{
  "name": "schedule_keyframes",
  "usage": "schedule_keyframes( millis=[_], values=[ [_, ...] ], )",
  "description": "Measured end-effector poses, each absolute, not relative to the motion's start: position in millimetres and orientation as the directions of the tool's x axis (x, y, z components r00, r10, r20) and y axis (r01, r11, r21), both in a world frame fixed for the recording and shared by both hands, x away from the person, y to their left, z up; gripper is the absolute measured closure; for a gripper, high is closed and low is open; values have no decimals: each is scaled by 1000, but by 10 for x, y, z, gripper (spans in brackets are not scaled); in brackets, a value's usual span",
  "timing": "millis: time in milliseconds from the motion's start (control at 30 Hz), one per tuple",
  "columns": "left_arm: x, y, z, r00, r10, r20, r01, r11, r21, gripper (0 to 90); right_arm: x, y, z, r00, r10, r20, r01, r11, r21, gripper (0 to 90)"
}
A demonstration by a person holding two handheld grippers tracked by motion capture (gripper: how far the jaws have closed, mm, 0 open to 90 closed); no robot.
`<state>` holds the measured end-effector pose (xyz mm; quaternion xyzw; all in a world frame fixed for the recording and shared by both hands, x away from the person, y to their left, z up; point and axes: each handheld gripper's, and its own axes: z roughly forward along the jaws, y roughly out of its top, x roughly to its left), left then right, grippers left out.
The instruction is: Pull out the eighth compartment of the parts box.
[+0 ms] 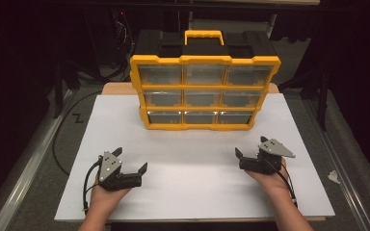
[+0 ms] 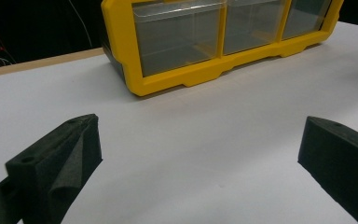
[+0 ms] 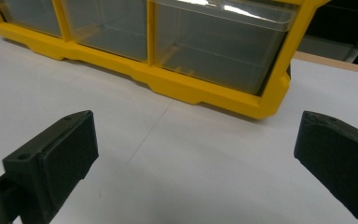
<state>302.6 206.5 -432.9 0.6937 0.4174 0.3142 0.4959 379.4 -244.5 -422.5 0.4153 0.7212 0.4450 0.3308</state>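
Both claws, left claw (image 1: 131, 160) and right claw (image 1: 250, 146), rest wide open (holding nothing) near the surface's (image 1: 197, 183) front edge; next, likely reaching to the drawer box (image 1: 204, 91).

Left tool (image 1: 131, 160) gapes wide; right tool (image 1: 250, 146) likewise.

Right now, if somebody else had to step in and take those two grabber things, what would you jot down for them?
Left gripper: open, holding nothing, low over the white board on the near left.
Right gripper: open, holding nothing, on the near right.
Yellow drawer organizer: upright at the far middle of the board, nine clear drawers in three rows, all pushed in; the bottom-row drawers look empty in both gripper views.
Done: nothing that shows; no drawer is out and neither gripper touches the organizer.
Left: likely everything; both grippers face the bottom row, so reaching in there seems the first move.
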Motion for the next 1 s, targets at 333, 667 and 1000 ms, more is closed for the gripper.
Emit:
schedule_keyframes(
  millis=[333,667,1000],
  values=[
    [3037,2063,-4337,456,890,20,270,-160,949,6,4038,-2391,-4256,-417,901,-122,316,269,910,9],
    [3040,2052,-4338,460,888,16,268,-156,951,6,4009,-2403,-4237,-413,900,-137,310,281,908,9],
    [3037,2045,-4339,464,886,21,264,-161,951,7,3922,-2445,-4195,-406,891,-202,290,335,896,9]
  ],
)
